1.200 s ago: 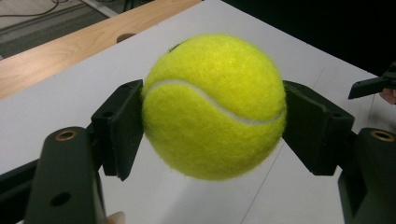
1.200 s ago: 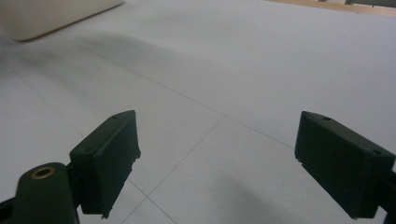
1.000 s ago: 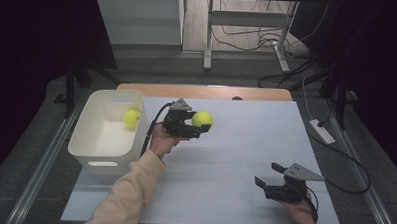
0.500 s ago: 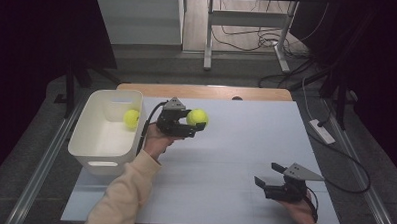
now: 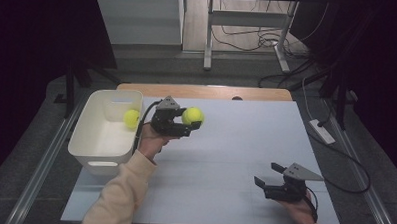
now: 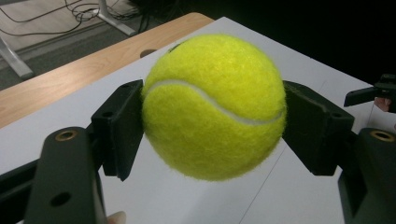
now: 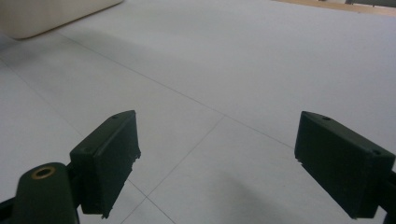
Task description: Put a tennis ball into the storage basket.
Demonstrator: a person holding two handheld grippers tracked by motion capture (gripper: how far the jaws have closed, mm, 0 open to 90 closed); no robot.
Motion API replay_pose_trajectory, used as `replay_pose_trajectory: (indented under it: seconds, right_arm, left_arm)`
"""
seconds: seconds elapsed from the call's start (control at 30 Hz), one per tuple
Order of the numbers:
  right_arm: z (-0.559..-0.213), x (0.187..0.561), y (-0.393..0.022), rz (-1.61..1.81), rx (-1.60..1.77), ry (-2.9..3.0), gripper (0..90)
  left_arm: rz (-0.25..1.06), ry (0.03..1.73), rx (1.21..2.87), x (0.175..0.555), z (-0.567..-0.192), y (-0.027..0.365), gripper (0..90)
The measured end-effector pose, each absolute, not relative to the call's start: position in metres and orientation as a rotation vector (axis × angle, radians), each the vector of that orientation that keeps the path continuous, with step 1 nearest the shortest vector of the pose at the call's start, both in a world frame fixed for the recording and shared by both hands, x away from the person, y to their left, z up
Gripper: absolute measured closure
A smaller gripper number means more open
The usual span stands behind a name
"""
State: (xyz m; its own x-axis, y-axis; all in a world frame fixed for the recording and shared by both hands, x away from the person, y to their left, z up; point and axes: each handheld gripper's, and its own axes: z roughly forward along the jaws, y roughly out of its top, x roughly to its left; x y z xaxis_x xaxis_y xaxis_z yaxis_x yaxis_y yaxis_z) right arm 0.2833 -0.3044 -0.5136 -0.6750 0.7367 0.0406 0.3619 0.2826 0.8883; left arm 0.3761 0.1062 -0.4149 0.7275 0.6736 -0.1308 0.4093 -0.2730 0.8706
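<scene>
Your left gripper (image 5: 190, 122) has carried the tennis ball (image 5: 193, 115) a little toward the white bin (image 5: 93, 143). Its fingers (image 6: 119, 126) are clenched on the ball, above the bench (image 5: 245, 158). Your right gripper (image 5: 272, 175) rests with fingers (image 7: 109, 156) released, nothing between them.

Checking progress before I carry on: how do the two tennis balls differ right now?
The tennis ball in the left tongs is clamped between both pads, held above the white table; the ball in the bin lies loose inside the white bin, against its right wall. The held ball shows whole in the high view; the bin's rim may hide part of the other. Both are yellow-green and look alike in size.
</scene>
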Motion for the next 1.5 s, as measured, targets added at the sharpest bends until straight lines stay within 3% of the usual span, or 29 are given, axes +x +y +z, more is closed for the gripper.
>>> replay_pose_trajectory:
  seconds: [1.5]
  right_arm:
    - [-0.512,0.284,-0.305,1.363,0.996,2.167,13.6]
  left_arm:
    - [0.408,0.892,1.823,0.359,-0.391,0.146,27.5]
